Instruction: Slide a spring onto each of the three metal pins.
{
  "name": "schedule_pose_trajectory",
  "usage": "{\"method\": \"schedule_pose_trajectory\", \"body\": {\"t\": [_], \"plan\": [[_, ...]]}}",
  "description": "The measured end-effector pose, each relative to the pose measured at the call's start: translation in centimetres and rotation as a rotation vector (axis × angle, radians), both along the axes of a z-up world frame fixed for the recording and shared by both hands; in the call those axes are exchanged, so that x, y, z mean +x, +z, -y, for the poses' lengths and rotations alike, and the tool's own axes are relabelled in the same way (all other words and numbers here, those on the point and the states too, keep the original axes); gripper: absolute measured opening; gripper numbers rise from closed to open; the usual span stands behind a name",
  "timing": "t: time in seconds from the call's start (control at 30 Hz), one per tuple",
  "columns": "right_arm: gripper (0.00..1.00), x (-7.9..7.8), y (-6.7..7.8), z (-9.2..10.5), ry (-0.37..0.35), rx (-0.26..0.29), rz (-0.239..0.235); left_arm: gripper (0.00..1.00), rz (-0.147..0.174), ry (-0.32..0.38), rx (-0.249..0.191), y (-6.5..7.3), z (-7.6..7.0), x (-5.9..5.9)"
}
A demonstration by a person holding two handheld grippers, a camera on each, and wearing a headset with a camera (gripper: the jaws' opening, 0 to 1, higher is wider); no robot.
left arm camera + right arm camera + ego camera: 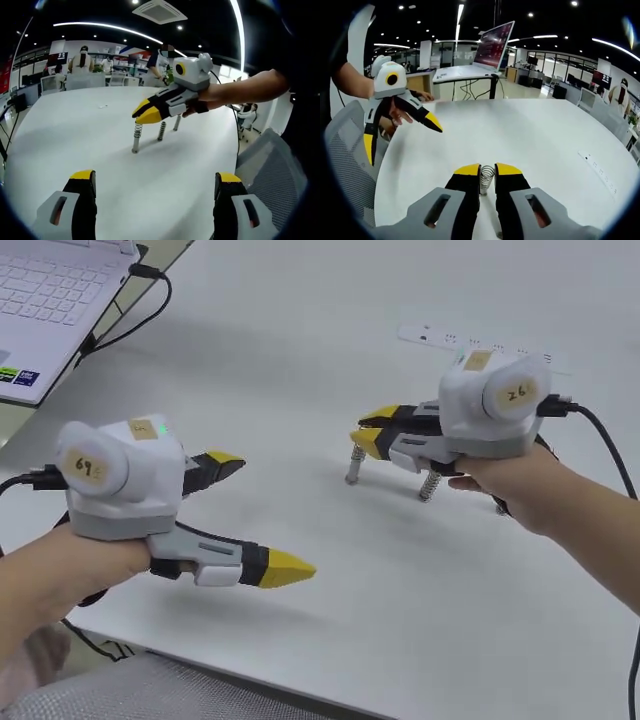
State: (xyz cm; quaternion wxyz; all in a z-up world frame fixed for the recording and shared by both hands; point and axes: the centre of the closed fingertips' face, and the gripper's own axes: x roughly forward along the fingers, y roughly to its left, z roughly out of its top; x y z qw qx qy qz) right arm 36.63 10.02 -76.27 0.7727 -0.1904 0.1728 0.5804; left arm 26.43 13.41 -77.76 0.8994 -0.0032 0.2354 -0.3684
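White table (330,620) runs across an open office with ceiling lights; a grey mesh chair (150,690) sits at its near edge. Nearest the person, the left gripper (255,513) hangs over the table with its yellow-tipped jaws spread wide and nothing between them. A tan sticker (85,468) on its round white cap has "69" written by hand.

Farther across, the right gripper (372,430) carries a like sticker (517,394) marked "26". In the right gripper view its jaws are drawn in on a spring (486,177), which sits upright between the two yellow tips. That spring rides on the upper part of the first pin (354,468), which stands upright on the table with its lower shaft bare. Just beside it, a second pin (429,485) stands under the gripper's body, wrapped in coils. A third pin (177,123) stands behind that one, close to the person's hand; I cannot tell whether it carries a spring.

Beyond the pins a white power strip (470,345) lies flat, with no readable print. At the far left corner an open white laptop (40,300) bears small stickers too blurred to read, with a black cable (130,325) plugged into its side.
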Motion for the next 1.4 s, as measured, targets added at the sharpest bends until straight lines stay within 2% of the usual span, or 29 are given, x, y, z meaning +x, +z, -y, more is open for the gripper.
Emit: {"method": "schedule_pose_trajectory", "body": {"t": [0.17,0.57,0.77,0.97,1.13,1.2,1.4], "plan": [[0.08,-0.1,-0.5,-0.1,-0.002,-0.014,-0.004,0.96,-0.001,0.000,0.000,0.0,0.0,0.0],[0.08,-0.3,-3.5,-0.2,0.007,-0.109,-0.016,0.96,-0.005,0.007,-0.004,-0.2,-0.2,-0.1],[0.08,-0.3,-4.6,-0.2,0.024,-0.137,-0.013,0.95,-0.008,0.010,-0.007,-0.3,-0.4,0.0],[0.09,0.0,-4.5,-0.2,0.000,-0.117,-0.046,0.95,-0.008,0.010,-0.009,-0.4,-0.4,0.2],[0.12,0.1,-4.5,-0.1,-0.004,-0.120,-0.052,0.95,-0.010,0.000,-0.009,-0.4,0.0,0.2],[0.17,0.1,-4.1,-0.2,-0.010,-0.106,-0.052,0.95,-0.008,-0.003,-0.008,-0.3,0.1,0.2],[0.21,-0.6,-2.8,0.0,-0.015,-0.072,-0.063,0.96,0.006,0.003,-0.010,0.5,0.2,0.7]]}}
